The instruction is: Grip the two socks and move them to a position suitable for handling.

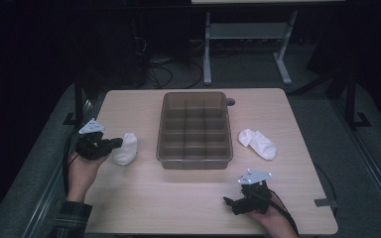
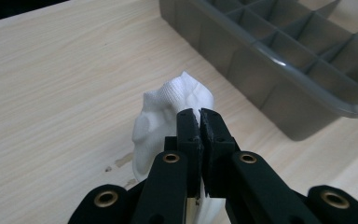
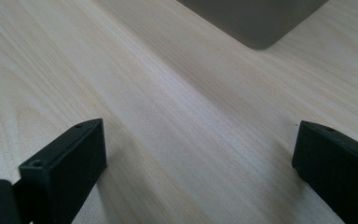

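A white sock [image 1: 125, 148] hangs bunched from my left gripper [image 1: 117, 143], left of the grey divided bin [image 1: 195, 159]. In the left gripper view the jaws are pressed together on the sock [image 2: 168, 107], and my left gripper [image 2: 199, 116] pinches its fabric just above the table. A second white sock [image 1: 258, 143] lies flat on the table right of the bin. My right gripper [image 1: 227, 201] rests low near the front edge. In the right gripper view my right gripper [image 3: 196, 144] stands wide open over bare wood, with nothing between its jaws.
The bin [image 2: 279, 51] has several empty compartments and sits mid-table. The light wooden table [image 1: 188, 198] ends close to both hands at the front. A desk frame [image 1: 248, 34] and cables stand on the floor beyond the far edge.
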`<action>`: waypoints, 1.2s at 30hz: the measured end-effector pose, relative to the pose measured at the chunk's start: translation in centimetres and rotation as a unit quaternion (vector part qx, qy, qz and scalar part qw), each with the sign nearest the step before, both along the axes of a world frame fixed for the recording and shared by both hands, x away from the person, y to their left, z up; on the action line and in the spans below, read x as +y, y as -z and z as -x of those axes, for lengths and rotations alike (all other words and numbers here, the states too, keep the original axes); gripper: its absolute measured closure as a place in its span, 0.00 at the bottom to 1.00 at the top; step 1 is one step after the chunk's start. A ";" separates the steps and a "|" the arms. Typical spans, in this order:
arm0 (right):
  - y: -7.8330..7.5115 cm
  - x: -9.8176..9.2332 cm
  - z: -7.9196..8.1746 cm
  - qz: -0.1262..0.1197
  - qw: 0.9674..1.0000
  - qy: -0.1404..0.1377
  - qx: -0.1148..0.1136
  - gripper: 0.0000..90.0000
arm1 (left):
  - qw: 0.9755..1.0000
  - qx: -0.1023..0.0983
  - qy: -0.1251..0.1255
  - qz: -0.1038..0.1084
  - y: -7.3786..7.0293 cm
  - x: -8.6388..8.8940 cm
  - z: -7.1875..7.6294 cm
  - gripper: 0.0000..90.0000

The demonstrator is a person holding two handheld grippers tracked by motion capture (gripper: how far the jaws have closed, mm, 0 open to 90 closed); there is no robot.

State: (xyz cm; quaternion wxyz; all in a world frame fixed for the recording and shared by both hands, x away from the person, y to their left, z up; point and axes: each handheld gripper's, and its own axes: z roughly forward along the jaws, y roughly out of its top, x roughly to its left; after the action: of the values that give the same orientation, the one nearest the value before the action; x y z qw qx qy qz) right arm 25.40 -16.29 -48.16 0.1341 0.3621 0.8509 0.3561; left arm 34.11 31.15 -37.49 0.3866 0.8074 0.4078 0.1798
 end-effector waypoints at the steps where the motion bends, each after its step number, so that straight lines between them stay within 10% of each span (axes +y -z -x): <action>1: 0.0 0.0 0.0 -0.002 1.000 0.000 0.001 0.03 | 1.000 -0.002 0.001 0.002 -0.1 -0.1 0.3 0.97; 36: 0.0 0.0 0.0 0.000 1.000 0.001 0.001 0.03 | 0.995 -0.020 0.079 0.051 -0.9 -3.6 7.9 0.97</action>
State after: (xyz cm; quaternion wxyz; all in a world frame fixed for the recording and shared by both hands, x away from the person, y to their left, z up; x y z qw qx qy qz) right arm 25.38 -16.27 -48.15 0.1336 0.3633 0.8505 0.3561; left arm 26.16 27.52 -36.57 0.4484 0.8124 0.3438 0.1440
